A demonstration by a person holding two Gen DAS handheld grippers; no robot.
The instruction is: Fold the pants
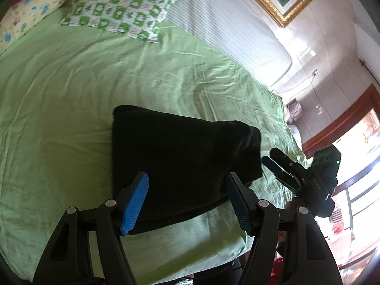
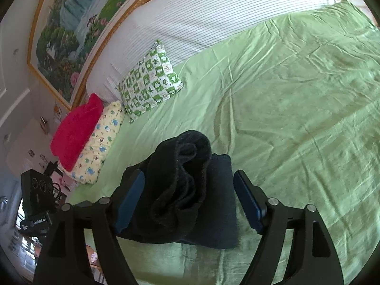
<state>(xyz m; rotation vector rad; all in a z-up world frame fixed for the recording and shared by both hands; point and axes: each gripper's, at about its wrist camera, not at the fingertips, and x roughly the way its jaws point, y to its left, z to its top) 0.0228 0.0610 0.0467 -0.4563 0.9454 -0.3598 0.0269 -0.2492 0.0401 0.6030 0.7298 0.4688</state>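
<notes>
- The pants (image 1: 180,161), black and folded into a compact bundle, lie on the green bedsheet (image 1: 95,95) in the lower middle of the left wrist view.
- The left gripper (image 1: 187,201) hangs above the near edge of that bundle with its jaws spread wide; its blue pads (image 1: 135,204) press on nothing.
- In the same view the right gripper (image 1: 273,163) shows at the right edge of the frame, its tips just beside the bundle's right-hand corner.
- In the right wrist view the pants (image 2: 190,190) sit at lower centre, a rumpled roll of cloth lying on top of a flatter folded layer.
- The right gripper (image 2: 188,199) stands open on either side of the bundle, with a gap between each pad and the cloth.
- A green-and-white checked pillow (image 2: 152,80) lies in the upper left of that frame, against the striped headboard (image 2: 213,19).
- Lower left of it are a yellow patterned pillow (image 2: 99,147) and a red cloth (image 2: 78,130) on top of it.
</notes>
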